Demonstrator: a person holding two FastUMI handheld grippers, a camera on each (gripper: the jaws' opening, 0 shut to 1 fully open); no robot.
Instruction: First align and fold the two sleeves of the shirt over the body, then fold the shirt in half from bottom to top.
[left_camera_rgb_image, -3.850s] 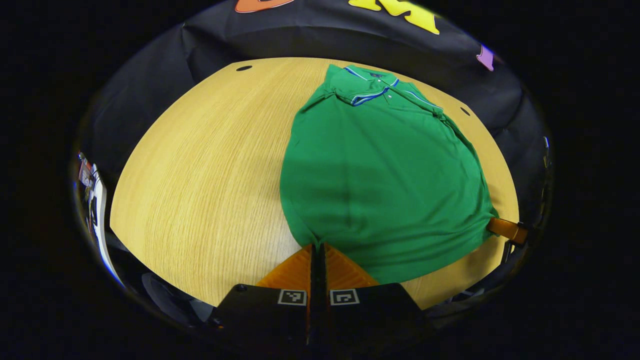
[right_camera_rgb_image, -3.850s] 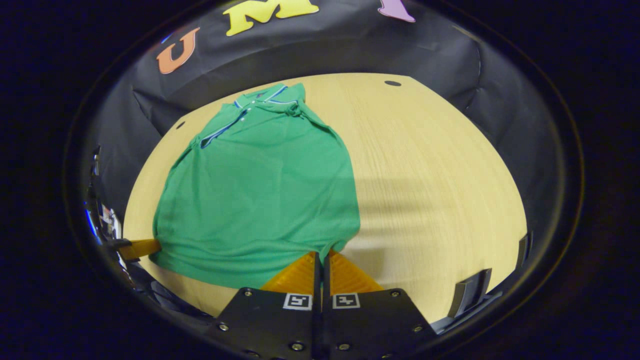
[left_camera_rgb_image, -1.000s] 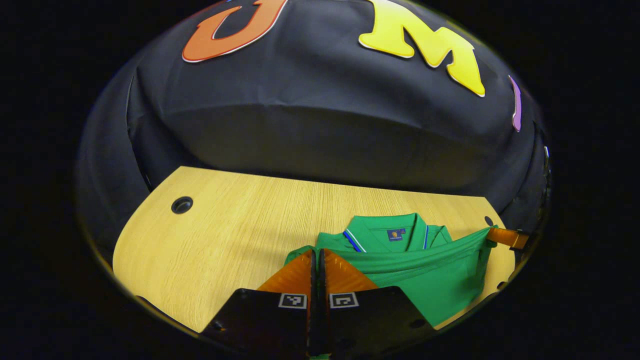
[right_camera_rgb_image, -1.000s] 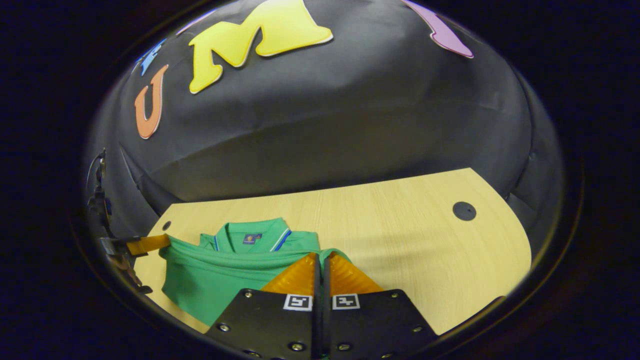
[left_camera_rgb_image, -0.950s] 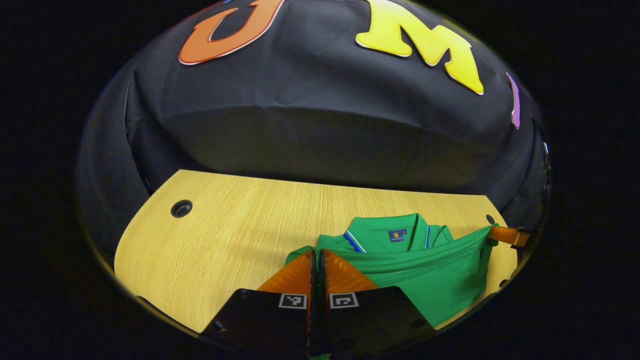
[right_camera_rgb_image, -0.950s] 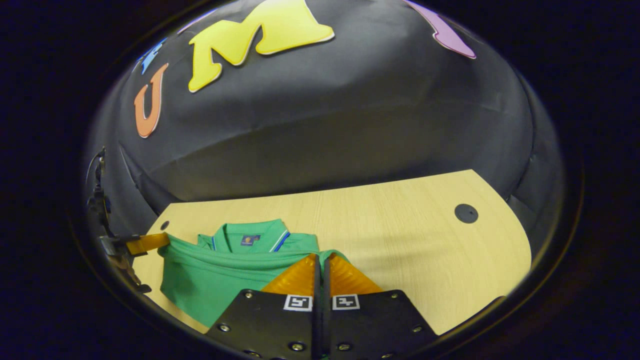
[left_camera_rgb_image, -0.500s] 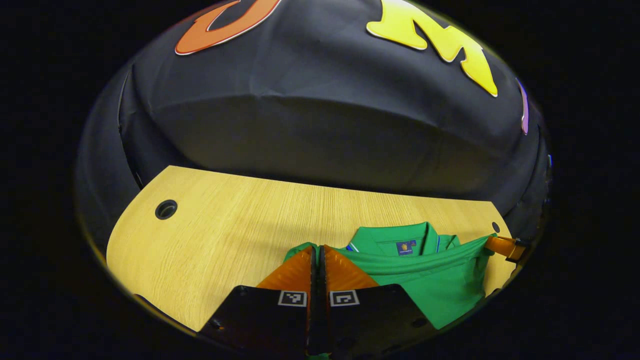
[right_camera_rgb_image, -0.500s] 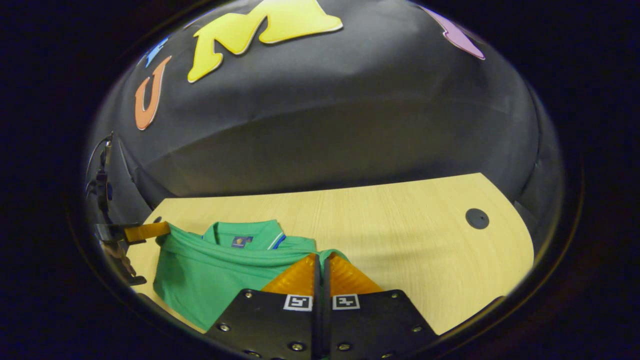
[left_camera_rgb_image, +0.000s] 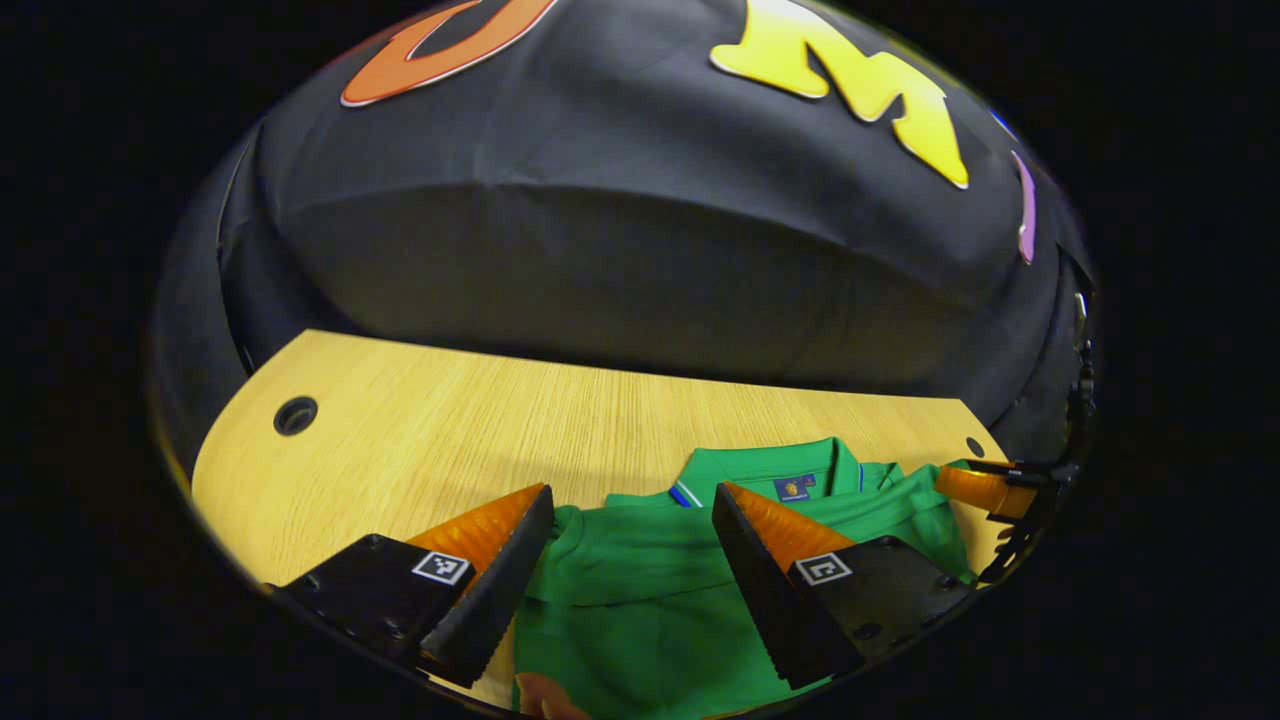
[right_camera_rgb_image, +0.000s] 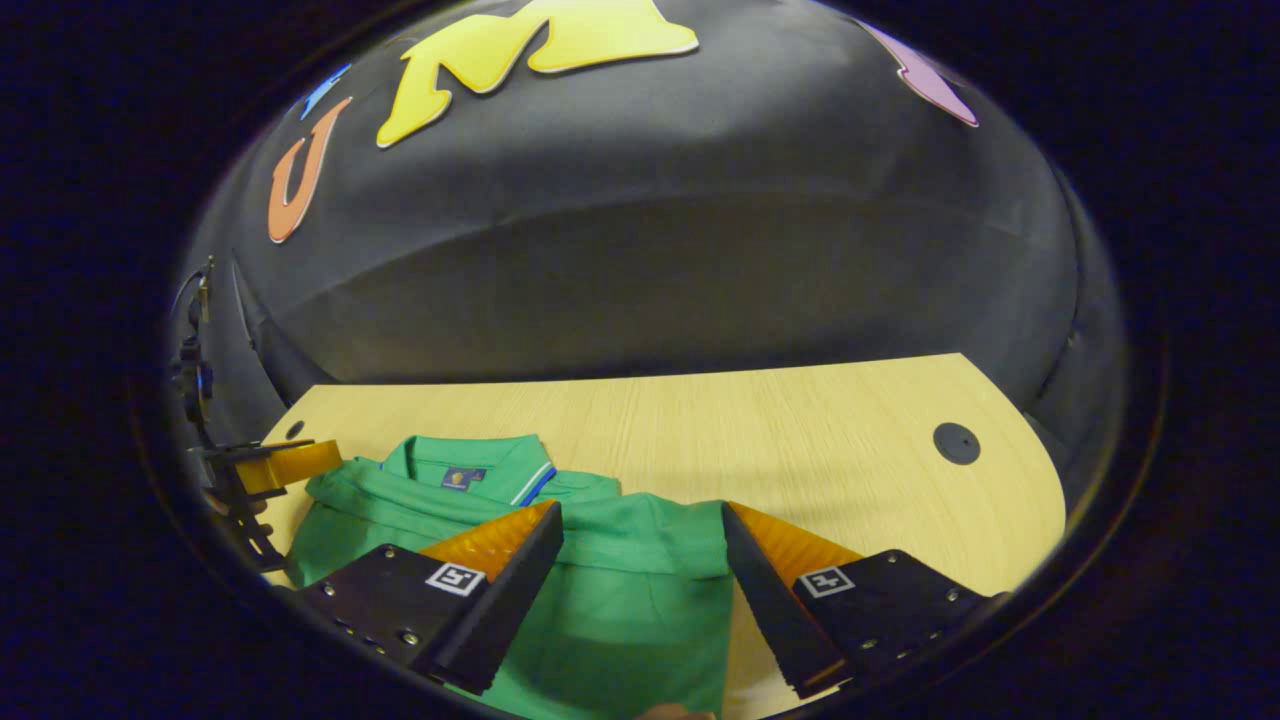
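The green polo shirt (left_camera_rgb_image: 650, 600) lies on the wooden table (left_camera_rgb_image: 450, 430) doubled over, its upper layer ending just short of the collar (left_camera_rgb_image: 790, 470). My left gripper (left_camera_rgb_image: 630, 492) stands open over the shirt's left corner, nothing between its fingers. In the right gripper view the same shirt (right_camera_rgb_image: 630, 590) lies under my right gripper (right_camera_rgb_image: 641, 506), which is open and empty above the right corner. The right gripper (left_camera_rgb_image: 985, 490) shows at the far right of the left gripper view. The left gripper (right_camera_rgb_image: 285, 462) shows at the far left of the right gripper view.
The black booth cloth (left_camera_rgb_image: 620, 270) rises right behind the table's far edge. A round cable hole (left_camera_rgb_image: 295, 415) sits in the back left of the tabletop and another hole (right_camera_rgb_image: 957, 443) at the back right. Bare wood (right_camera_rgb_image: 800, 430) lies right of the shirt.
Both grippers carried the hem from the near edge up to the collar, then opened and let it go. The folded layer now rests on the shirt.
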